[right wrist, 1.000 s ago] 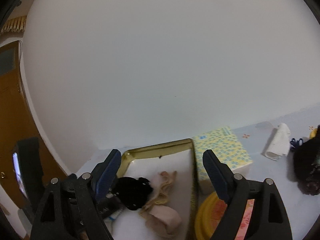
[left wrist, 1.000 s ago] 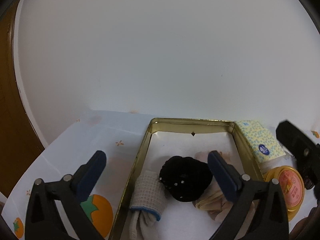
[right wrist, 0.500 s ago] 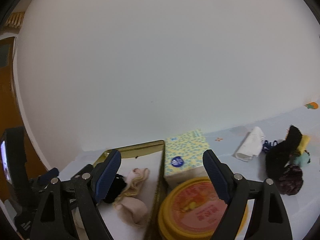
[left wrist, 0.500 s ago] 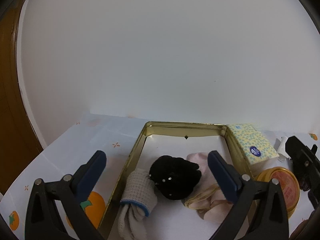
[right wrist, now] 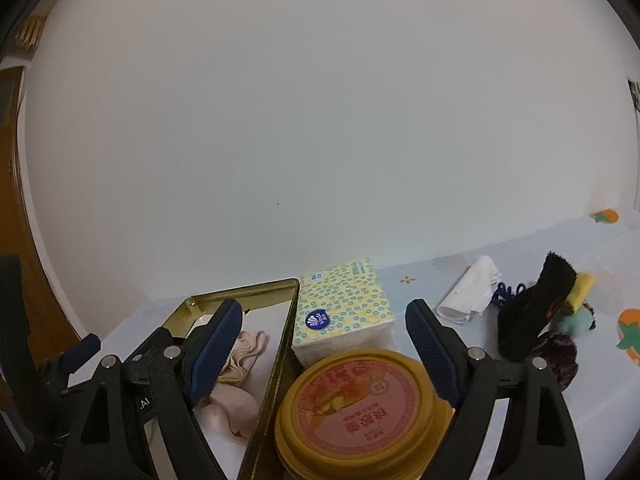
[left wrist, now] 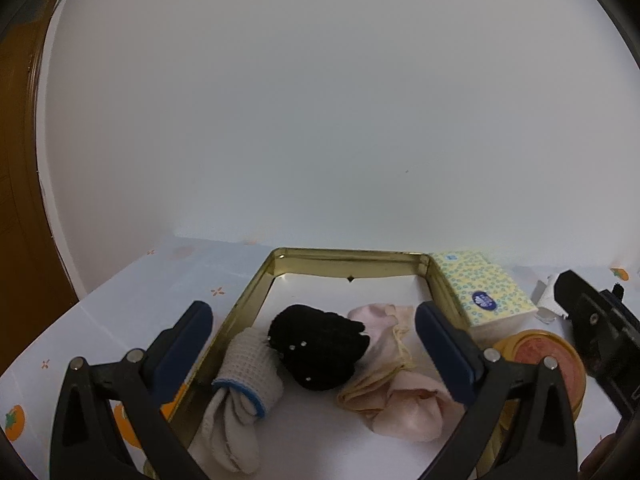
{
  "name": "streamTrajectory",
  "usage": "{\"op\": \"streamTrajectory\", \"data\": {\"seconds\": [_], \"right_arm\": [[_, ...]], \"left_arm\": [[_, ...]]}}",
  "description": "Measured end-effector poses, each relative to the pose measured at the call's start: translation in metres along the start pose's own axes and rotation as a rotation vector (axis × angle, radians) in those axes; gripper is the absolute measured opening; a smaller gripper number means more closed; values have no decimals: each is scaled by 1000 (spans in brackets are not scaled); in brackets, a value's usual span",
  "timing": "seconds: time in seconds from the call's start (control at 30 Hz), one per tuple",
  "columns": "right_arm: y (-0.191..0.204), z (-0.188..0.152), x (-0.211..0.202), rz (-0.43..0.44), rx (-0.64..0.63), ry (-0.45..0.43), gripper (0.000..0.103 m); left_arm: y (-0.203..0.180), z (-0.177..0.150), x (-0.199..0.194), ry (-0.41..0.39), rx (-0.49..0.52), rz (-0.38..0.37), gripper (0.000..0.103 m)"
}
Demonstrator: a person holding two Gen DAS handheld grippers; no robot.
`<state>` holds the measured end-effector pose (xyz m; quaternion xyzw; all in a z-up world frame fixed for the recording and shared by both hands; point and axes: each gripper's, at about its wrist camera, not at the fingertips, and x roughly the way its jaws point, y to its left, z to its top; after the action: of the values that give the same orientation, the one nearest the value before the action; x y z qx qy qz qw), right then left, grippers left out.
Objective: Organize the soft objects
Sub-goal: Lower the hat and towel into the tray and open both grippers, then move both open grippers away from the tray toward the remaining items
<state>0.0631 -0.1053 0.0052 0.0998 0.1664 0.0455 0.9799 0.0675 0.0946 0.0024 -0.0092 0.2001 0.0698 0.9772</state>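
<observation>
A gold tin (left wrist: 256, 284) holds a rolled white cloth with a blue edge (left wrist: 244, 372), a black knit piece (left wrist: 320, 344) and a pink cloth (left wrist: 400, 384). My left gripper (left wrist: 312, 344) hangs open over the tin's near end with nothing between its fingers. My right gripper (right wrist: 324, 340) is open too, above a yellow round lid (right wrist: 360, 404), empty. The tin (right wrist: 276, 364) lies at its left. On the tablecloth at the right lie a white cloth roll (right wrist: 470, 292), a black fuzzy piece (right wrist: 532, 316), a dark purple scrunchie (right wrist: 556, 356) and yellow and teal bits (right wrist: 580, 296).
A yellow patterned tissue pack (right wrist: 344, 312) stands just right of the tin, behind the round lid. The same tissue pack (left wrist: 484, 296) shows in the left wrist view. A white wall backs the table. A brown door (left wrist: 16, 200) is at the far left.
Both views have swung: the tin has slid left in the right wrist view and the soft pile at the right has come fully into sight. Both grippers stay open.
</observation>
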Motion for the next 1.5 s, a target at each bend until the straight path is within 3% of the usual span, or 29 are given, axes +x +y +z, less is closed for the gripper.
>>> {"op": "streamTrajectory", "data": {"seconds": [0.6, 1.5], "right_arm": [[-16, -4, -18, -44, -55, -15, 86], [-69, -3, -37, -102, -59, 16, 86]], "left_arm": [[-25, -13, -17, -55, 32, -46, 103], [-34, -20, -27, -36, 43, -67, 103]]}}
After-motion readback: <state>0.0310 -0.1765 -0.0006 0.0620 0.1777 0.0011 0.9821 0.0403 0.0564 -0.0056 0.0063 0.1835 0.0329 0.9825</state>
